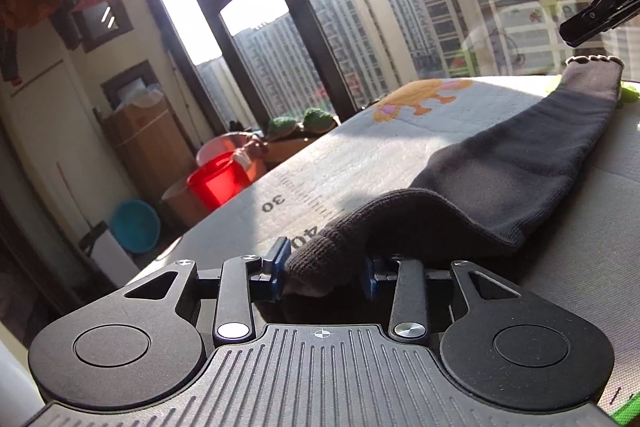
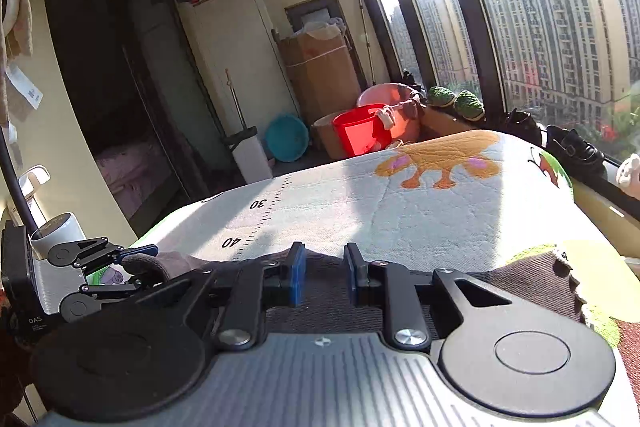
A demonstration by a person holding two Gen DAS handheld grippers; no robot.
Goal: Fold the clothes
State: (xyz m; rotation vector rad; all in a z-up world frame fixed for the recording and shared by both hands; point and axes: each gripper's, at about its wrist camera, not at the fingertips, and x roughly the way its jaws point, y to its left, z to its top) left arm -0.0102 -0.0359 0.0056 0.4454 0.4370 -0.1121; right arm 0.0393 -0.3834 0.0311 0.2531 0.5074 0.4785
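A dark grey sock (image 1: 500, 179) lies stretched out on a padded mat (image 1: 340, 163) printed with a ruler scale and an orange cartoon animal. My left gripper (image 1: 325, 269) is shut on the sock's toe end, with its blue pads pressing both sides. The scalloped cuff lies far off at the upper right, just below my right gripper (image 1: 576, 27). In the right wrist view, my right gripper (image 2: 325, 273) is open over the cuff half of the sock (image 2: 532, 279), and nothing is pinched between its pads. My left gripper (image 2: 136, 267) shows at the left, holding the toe.
Beyond the mat's (image 2: 400, 211) far edge stand a red bucket (image 2: 360, 135), a teal basin (image 2: 286, 137) and a cardboard box (image 2: 320, 67) by a tall window. Black shoes (image 2: 576, 151) sit on the sill at the right. A white cylinder (image 2: 60, 231) stands at the near left.
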